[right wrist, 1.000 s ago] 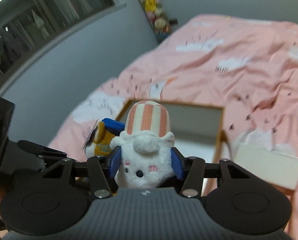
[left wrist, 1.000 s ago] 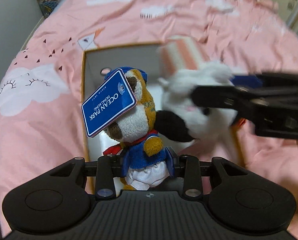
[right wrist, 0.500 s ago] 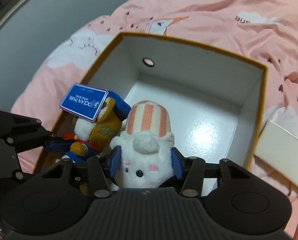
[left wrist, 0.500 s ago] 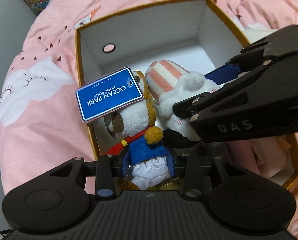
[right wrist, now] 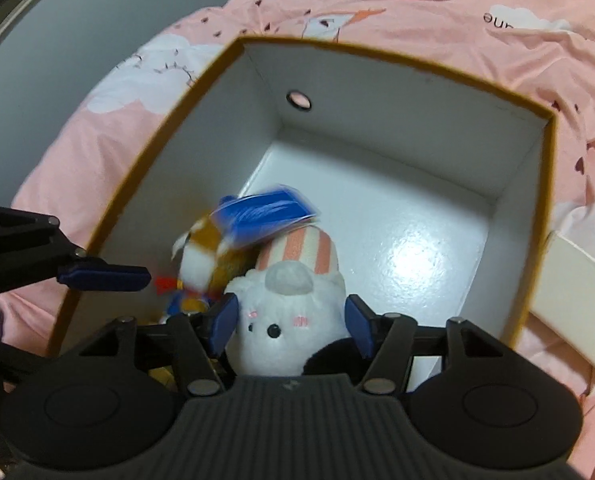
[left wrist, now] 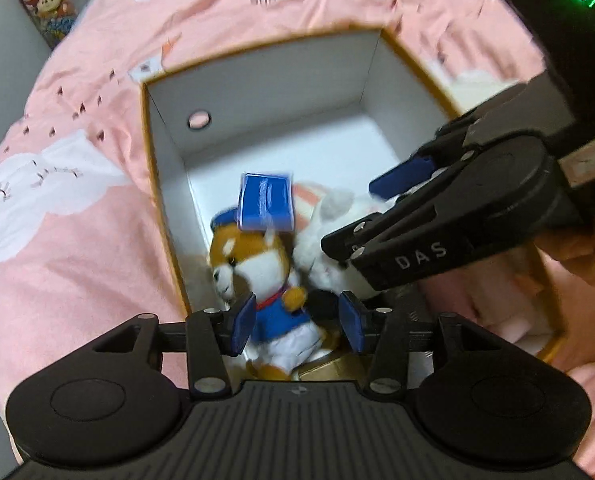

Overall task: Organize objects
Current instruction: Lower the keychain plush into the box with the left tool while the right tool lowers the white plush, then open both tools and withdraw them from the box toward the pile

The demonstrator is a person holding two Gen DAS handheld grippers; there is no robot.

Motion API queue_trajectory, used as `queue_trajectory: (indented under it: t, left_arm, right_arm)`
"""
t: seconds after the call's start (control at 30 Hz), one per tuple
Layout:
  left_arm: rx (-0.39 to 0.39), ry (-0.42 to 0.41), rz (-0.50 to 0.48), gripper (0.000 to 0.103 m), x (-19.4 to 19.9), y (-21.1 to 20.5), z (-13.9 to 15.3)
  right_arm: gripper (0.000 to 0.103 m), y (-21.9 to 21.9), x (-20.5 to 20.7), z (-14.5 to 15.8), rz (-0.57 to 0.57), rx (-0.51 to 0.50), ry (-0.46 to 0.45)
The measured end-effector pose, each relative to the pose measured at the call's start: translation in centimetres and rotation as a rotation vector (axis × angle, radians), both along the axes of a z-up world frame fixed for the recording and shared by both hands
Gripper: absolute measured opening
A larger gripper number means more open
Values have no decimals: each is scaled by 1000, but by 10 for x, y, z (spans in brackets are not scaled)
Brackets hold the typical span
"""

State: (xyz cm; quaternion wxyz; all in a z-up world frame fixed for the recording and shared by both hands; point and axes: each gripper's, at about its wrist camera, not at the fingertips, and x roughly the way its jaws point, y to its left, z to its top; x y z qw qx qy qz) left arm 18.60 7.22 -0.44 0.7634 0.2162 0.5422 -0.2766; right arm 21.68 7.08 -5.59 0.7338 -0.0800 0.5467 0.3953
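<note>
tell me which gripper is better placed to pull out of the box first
Left, probably. The left gripper has just been opening its jaws and they stand clear of the dog toy in the box. The right gripper still hugs the white plush.

Pink cloud-print bedspread (right wrist: 437,12), white gold-rimmed box (right wrist: 397,120), orange-striped white plush (right wrist: 293,304).

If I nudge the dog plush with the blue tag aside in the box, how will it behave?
The dog plush looks soft and light, so it should squash and slide rather than resist. It leans against the white plush, so that one may shift too. Its blue tag hangs loose and will likely flap or snag.
</note>
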Motion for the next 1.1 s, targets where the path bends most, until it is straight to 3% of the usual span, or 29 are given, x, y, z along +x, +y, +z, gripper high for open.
queue_trajectory:
  t: [0.03, 0.1, 0.2, 0.3, 0.43, 0.6, 0.77, 0.87, 0.93, 1.1]
  left_arm:
    - [-17, -3, -3, 53, -1, 2, 5]
    - [-39, -17, 9, 37, -2, 4, 14]
    - [-41, -41, 51, 26, 0, 6, 14]
    - [-32, -40, 80, 18, 10, 3, 6]
    - [-37, -37, 100, 16, 15, -2, -11]
    - [-56, -31, 137, 16, 21, 2, -18]
    - [-92, -27, 158, 16, 17, 6, -15]
    - [-130, -59, 148, 16, 12, 2, 0]
    - [-174, -90, 115, 16, 5, -5, 15]
    - [-267, -158, -7, 16, -20, -36, 43]
  right_arm:
    - [61, -2, 1, 4, 2, 8, -4]
    - [59, -7, 2, 12, 15, 21, -19]
    - [42, -12, 3, 17, 33, 22, -24]
    - [37, -15, 4, 11, 33, 32, 17]
    - [28, -11, 2, 3, 37, 37, 40]
    - [27, -3, -2, -8, 47, 24, 63]
    - [29, -9, -5, 0, 42, 13, 38]
    - [29, -18, -11, 18, 36, 40, -8]
    - [38, -33, -17, 37, 26, 72, -56]
    - [40, -98, -31, 74, -76, 111, -211]
